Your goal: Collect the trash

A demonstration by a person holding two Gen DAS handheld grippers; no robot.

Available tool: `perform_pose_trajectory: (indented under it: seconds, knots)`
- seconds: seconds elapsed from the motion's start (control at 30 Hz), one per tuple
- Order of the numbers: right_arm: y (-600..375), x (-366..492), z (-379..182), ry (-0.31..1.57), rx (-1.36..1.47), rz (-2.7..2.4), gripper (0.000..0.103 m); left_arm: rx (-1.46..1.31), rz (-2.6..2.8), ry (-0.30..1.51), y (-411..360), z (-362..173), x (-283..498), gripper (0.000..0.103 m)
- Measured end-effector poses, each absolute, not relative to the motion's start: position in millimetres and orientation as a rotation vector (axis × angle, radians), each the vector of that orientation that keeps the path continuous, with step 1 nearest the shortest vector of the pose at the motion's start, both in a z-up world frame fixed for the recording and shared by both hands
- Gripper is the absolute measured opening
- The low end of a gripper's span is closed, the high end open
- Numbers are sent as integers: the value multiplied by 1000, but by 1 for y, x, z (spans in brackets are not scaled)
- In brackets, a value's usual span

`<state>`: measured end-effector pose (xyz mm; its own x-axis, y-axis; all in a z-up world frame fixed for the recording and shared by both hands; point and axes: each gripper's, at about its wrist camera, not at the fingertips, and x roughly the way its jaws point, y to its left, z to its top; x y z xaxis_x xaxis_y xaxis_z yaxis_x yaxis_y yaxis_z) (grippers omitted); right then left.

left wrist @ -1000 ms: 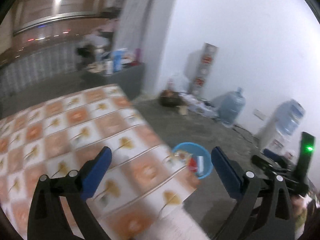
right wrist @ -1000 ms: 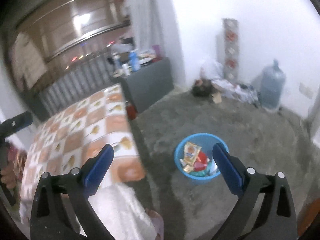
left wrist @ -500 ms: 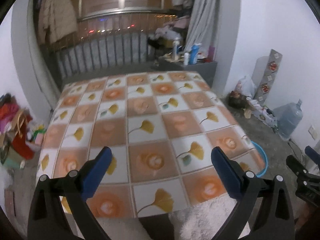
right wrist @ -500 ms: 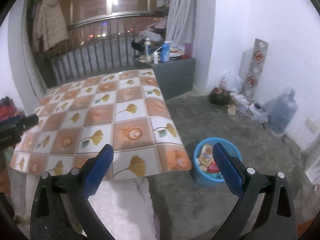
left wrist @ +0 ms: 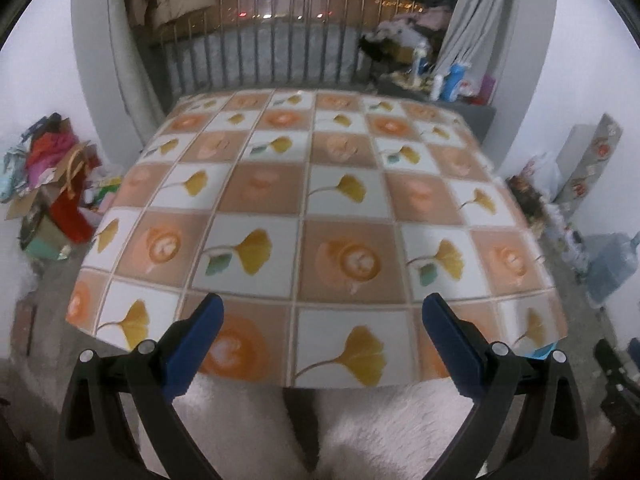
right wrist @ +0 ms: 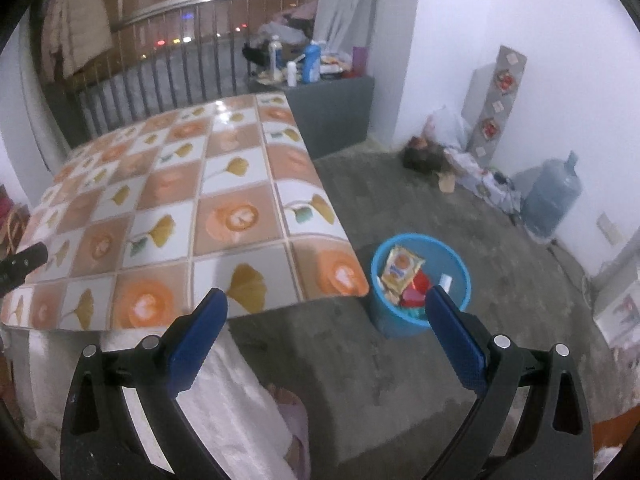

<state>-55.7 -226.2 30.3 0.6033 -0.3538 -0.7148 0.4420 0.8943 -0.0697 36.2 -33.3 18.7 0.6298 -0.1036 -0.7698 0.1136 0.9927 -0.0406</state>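
Observation:
A blue bin [right wrist: 418, 320] stands on the grey floor by the table's right front corner, holding wrappers: a yellow packet [right wrist: 401, 268], a red piece [right wrist: 416, 294] and a white scrap. Only a sliver of the bin [left wrist: 540, 353] shows in the left wrist view. My right gripper [right wrist: 326, 330] hangs open and empty, between the table corner and the bin. My left gripper [left wrist: 320, 332] is open and empty too, held over the near edge of the table [left wrist: 320, 216], which carries an orange and white checked cloth with yellow leaves.
A metal railing [left wrist: 272, 52] runs behind the table. A dark cabinet [right wrist: 332, 116] with bottles stands at the back right. A water jug [right wrist: 550, 200] and clutter line the right wall. Bags and boxes [left wrist: 52, 184] pile up at the left. White fleecy trousers [left wrist: 380, 432] lie below.
Both views have swung left, from the floor and bin toward the table. The left view now faces the table squarely; the bin has slid to its right edge.

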Motion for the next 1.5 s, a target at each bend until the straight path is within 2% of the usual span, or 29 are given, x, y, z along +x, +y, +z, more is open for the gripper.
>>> perform_pose_trajectory:
  seconds: [0.37,1.5]
  knots:
    - [-231,-60,13,860,113,-510,95,124,-138,921,-55,8,34,98]
    - [-253,-72,25,832,144,-569,95,195,-231,878,-93,25,29,98]
